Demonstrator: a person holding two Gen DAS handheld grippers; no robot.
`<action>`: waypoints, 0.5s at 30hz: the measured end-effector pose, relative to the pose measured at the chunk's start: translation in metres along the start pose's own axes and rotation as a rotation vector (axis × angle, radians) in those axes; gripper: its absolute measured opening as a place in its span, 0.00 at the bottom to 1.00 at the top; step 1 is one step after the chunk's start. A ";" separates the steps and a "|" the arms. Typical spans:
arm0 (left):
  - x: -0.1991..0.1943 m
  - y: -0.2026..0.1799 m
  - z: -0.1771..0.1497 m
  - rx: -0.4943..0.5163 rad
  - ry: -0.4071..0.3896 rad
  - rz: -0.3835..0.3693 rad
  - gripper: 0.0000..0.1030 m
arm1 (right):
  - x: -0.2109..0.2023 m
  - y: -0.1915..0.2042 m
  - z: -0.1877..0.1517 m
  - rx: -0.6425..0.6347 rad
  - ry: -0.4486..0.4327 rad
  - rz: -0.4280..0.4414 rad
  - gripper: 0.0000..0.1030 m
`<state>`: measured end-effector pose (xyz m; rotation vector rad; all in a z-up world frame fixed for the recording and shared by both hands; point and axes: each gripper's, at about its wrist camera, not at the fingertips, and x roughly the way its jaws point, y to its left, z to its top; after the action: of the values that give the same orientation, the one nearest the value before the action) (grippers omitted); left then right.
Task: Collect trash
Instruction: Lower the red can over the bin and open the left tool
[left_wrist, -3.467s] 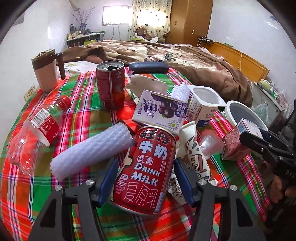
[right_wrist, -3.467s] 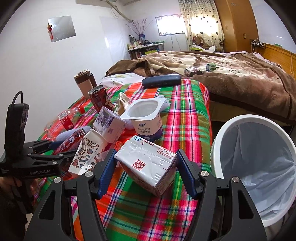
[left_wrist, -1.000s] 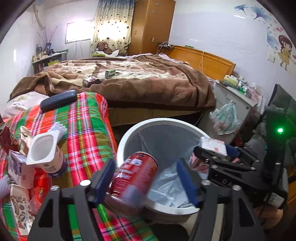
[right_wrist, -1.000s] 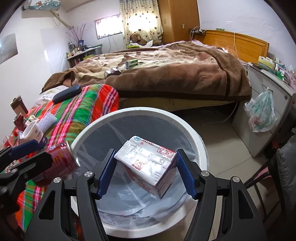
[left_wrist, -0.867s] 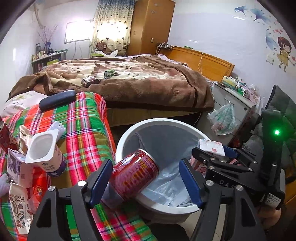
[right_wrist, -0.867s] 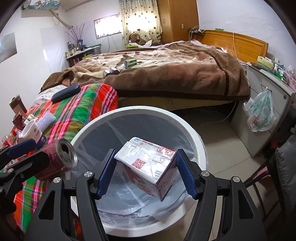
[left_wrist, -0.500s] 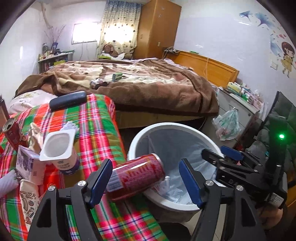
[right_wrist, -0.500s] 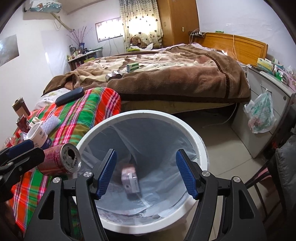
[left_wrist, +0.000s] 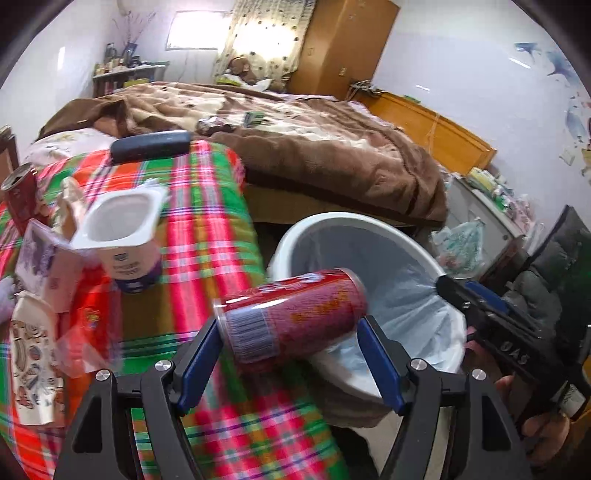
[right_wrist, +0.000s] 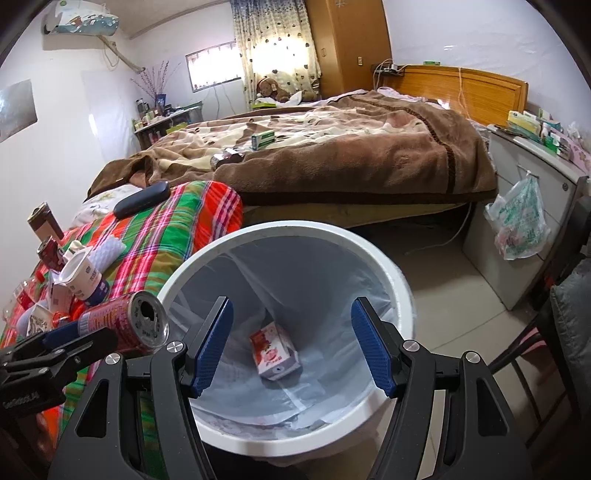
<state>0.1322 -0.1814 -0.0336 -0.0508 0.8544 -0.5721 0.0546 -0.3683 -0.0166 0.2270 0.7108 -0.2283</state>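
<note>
The left hand-held gripper (left_wrist: 290, 360) is clamped on a red drink can (left_wrist: 291, 317), which lies sideways between the blue pads with its opened top turned toward the white trash bin (right_wrist: 399, 284). In the right wrist view the can (right_wrist: 125, 325) hangs just beside the bin's rim and over the edge of the plaid-covered bench (left_wrist: 207, 236), not yet above the opening; it seems held there so that a short move will carry it over the bin liner for dropping.

The right hand-held gripper (right_wrist: 291, 341) stands wide apart and empty, poised directly over the bin. Far below it a small pink drink carton (right_wrist: 275, 350) lies on the liner at the bottom.

On the bench more trash waits: a white yogurt cup (left_wrist: 122, 236), a purple carton (left_wrist: 40, 258), a patterned paper cup (left_wrist: 31, 354) and another red can (left_wrist: 20, 195). A dark case (left_wrist: 149, 146) rests at the far end, near the bed (left_wrist: 332, 155).
</note>
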 end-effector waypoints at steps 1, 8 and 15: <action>0.001 -0.006 0.001 0.009 -0.001 -0.010 0.72 | 0.000 -0.002 0.000 0.003 -0.003 -0.007 0.66; 0.005 -0.034 0.014 0.032 -0.022 -0.093 0.72 | -0.005 -0.016 -0.001 0.048 -0.014 -0.046 0.66; -0.004 -0.041 0.015 0.065 -0.030 -0.047 0.72 | -0.011 -0.014 0.001 0.044 -0.030 -0.054 0.66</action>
<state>0.1226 -0.2167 -0.0103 -0.0201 0.8062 -0.6417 0.0434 -0.3807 -0.0107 0.2461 0.6834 -0.2985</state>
